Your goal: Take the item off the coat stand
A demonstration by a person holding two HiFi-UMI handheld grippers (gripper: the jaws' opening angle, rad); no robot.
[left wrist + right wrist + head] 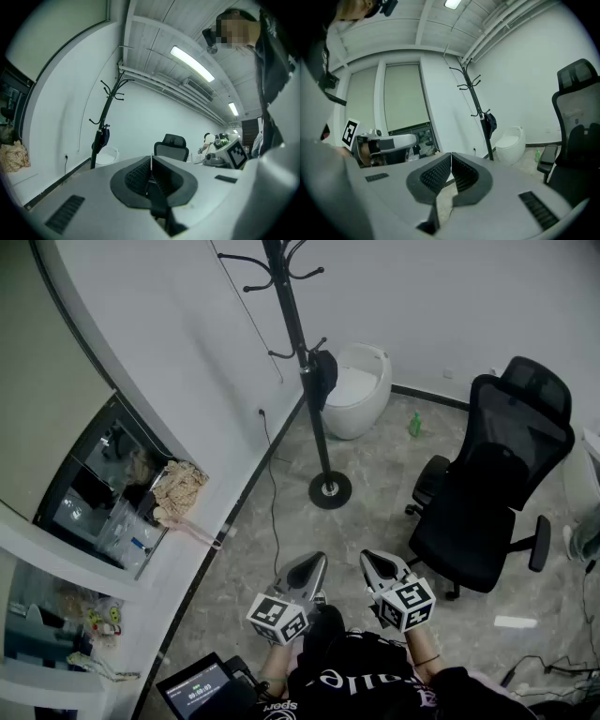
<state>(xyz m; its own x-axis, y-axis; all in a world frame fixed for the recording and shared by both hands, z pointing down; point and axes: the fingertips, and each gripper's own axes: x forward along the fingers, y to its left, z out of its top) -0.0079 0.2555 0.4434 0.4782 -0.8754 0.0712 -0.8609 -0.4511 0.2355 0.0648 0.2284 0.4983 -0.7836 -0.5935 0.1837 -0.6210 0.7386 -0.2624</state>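
A black coat stand (307, 381) rises near the curved white wall, its round base (330, 490) on the marble floor. A dark item (324, 378) hangs from a low hook on the pole. The stand (100, 133) and the item (102, 137) show far off at the left of the left gripper view; in the right gripper view the item (490, 123) hangs right of centre. Both grippers are held close to the person's body, well short of the stand. My left gripper (312, 562) (151, 159) is shut and empty. My right gripper (370, 560) (451, 157) is shut and empty too.
A white egg-shaped tub (361, 388) stands just behind the stand, with a green bottle (415, 424) on the floor beside it. A black office chair (487, 493) is at the right. A shelf recess with a beige cloth (178, 488) lies at the left. A cable (273, 493) runs along the wall.
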